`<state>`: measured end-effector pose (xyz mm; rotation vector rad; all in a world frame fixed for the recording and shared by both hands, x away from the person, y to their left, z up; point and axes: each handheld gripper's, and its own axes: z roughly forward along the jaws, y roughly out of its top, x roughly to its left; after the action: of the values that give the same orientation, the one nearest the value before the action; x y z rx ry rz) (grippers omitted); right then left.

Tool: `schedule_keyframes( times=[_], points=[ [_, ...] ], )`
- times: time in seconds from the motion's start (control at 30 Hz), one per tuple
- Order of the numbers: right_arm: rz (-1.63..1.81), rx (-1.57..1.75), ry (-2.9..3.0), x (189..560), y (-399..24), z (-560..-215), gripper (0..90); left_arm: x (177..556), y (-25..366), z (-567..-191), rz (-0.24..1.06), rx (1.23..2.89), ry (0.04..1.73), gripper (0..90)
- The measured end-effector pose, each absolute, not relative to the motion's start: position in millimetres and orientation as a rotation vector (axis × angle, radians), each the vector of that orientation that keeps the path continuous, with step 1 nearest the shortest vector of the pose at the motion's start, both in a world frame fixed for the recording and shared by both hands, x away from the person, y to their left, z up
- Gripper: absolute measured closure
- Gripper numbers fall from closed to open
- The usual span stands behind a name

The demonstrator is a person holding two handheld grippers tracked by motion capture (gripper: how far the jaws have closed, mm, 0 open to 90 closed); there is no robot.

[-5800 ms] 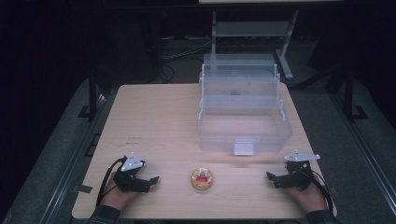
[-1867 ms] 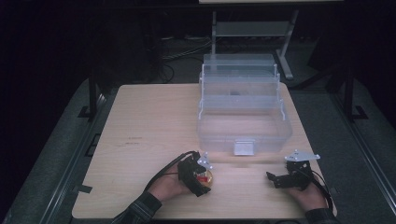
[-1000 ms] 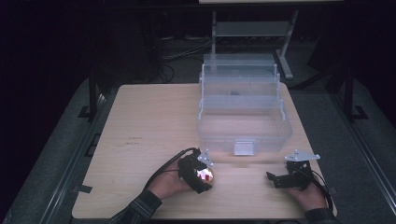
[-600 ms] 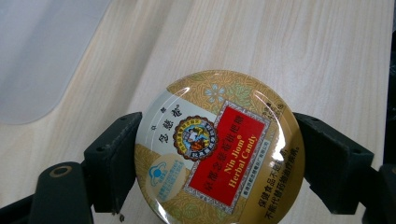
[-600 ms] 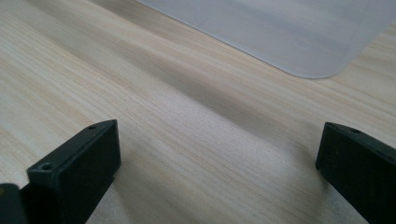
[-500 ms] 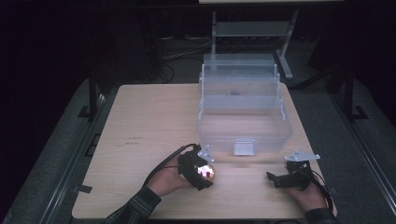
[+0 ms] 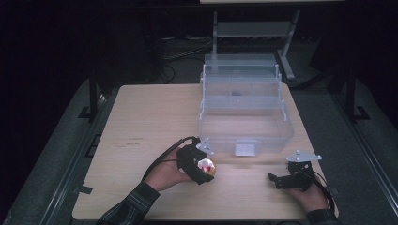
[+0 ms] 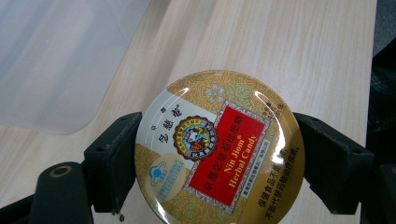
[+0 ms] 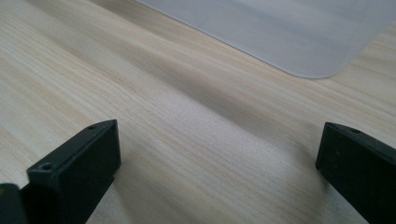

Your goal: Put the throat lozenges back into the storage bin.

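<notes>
Candy tin (image 8: 219,149): gold floral lid, red label; table (image 7: 155,117) pale woodgrain.

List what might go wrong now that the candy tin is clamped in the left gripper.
1. The candy tin is round and glossy, and the left gripper pinches it only at two opposite edges, so it may slip or swivel.
2. The clear plastic box stands close ahead; its front wall could catch the tin on the way in.
3. The right gripper rests open on the table, too far off to steady anything.

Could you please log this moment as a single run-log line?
left gripper: shut on herbal candy tin | right gripper: open, resting on table | clear tiered organizer box: open
</notes>
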<state>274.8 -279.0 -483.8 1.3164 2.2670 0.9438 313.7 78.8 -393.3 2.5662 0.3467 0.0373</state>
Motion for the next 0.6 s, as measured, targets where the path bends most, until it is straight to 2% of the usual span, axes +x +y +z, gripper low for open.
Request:
schedule_keyframes(
  times=[0.6],
  points=[
    [0.946, 1.316, 2.268, 274.7, -279.0, -483.7, 0.0, 325.8, 81.4, -361.8, 0.057, 2.547, 0.323, 19.5]
  ],
)
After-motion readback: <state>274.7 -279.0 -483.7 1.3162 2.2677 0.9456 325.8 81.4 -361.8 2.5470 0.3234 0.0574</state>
